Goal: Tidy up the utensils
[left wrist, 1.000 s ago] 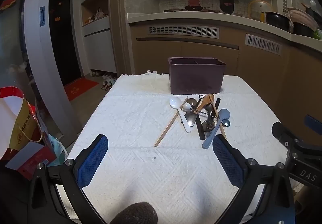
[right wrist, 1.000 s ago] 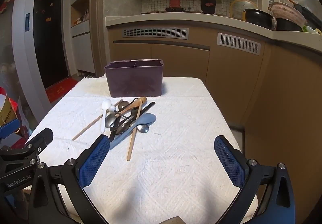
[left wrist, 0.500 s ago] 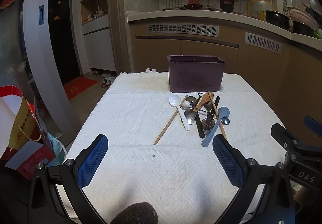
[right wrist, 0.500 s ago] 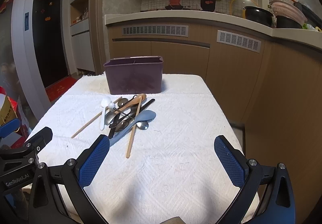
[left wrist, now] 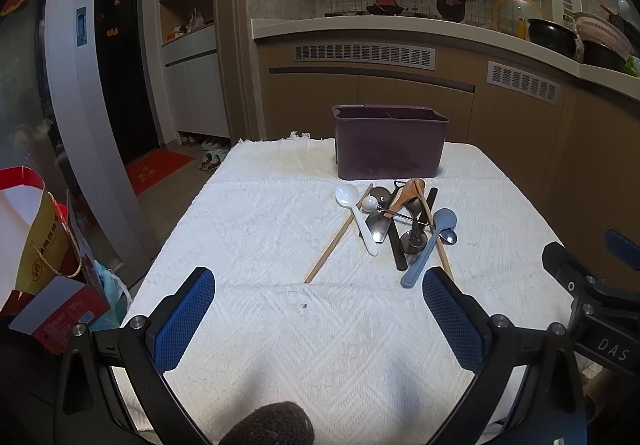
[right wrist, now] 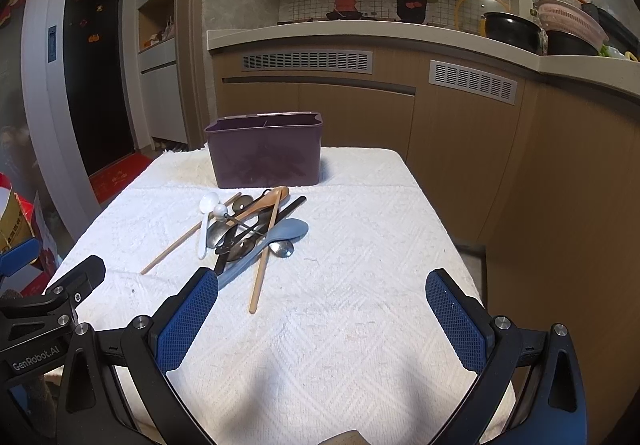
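A pile of utensils (left wrist: 400,221) lies on the white cloth in front of a purple utensil box (left wrist: 390,143). It holds a white spoon (left wrist: 356,211), a grey-blue spoon (left wrist: 430,245), wooden chopsticks (left wrist: 338,235), a wooden spoon and metal spoons. The pile (right wrist: 256,229) and the box (right wrist: 266,151) also show in the right wrist view. My left gripper (left wrist: 318,317) is open and empty, nearer than the pile. My right gripper (right wrist: 322,319) is open and empty, near the pile's front right.
The white cloth (left wrist: 280,229) covers a small table. Its right edge (right wrist: 452,245) drops off beside brown kitchen cabinets (right wrist: 460,133). A red and white paper bag (left wrist: 32,245) stands on the floor at the left. The right gripper's body (left wrist: 592,297) shows at the left view's right edge.
Both grippers have edged slightly forward toward the pile. Their jaws stay open. The utensils and the box have not moved.
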Demonstrator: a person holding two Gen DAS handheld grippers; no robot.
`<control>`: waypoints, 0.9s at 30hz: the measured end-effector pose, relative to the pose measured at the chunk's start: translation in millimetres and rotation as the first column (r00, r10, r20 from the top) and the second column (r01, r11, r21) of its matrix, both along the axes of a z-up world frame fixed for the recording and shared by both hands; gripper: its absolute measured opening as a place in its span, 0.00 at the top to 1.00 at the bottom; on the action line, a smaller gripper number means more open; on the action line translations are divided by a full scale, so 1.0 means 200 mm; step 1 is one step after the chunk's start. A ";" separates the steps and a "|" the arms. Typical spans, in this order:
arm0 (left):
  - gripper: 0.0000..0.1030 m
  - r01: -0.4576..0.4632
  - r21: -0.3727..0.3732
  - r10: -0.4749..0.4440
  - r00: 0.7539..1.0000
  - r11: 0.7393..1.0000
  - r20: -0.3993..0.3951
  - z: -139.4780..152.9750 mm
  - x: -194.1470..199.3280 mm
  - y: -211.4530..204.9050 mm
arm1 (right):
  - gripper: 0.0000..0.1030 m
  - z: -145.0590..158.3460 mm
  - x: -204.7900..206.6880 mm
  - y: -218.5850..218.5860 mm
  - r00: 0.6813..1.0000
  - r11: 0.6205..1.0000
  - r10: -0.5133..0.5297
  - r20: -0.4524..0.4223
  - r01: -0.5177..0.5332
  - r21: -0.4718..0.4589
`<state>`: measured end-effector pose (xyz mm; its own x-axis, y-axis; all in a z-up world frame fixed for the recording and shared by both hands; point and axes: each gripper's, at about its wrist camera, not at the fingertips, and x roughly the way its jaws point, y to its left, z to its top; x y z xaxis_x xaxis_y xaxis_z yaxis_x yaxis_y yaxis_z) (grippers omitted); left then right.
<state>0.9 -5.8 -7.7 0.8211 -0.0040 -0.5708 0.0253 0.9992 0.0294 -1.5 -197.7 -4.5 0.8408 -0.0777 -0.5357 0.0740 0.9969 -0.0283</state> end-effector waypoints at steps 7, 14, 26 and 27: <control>0.00 0.001 -0.002 -0.001 1.000 1.000 -0.002 -0.01 0.00 0.00 | 0.00 0.00 -0.01 -0.01 1.000 1.000 -0.007 0.005 0.007 0.005; 0.00 0.006 0.000 -0.006 1.000 1.000 -0.008 -0.02 0.00 0.00 | 0.00 0.00 -0.01 -0.01 1.000 1.000 -0.005 0.000 0.005 0.006; 0.00 0.009 -0.001 -0.009 1.000 1.000 0.000 0.00 -0.01 -0.01 | 0.00 -0.02 -0.01 0.01 1.000 1.000 -0.003 -0.003 0.003 0.007; 0.00 0.009 -0.002 -0.009 1.000 1.000 0.000 0.00 -0.01 -0.01 | 0.00 -0.02 -0.01 0.01 1.000 1.000 -0.003 -0.004 0.003 0.007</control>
<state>-1.5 -7.4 -7.9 0.8208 -0.0127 -0.5711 0.0348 0.9990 0.0278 -3.3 -196.3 -7.7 0.8387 -0.0764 -0.5392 0.0772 0.9968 -0.0212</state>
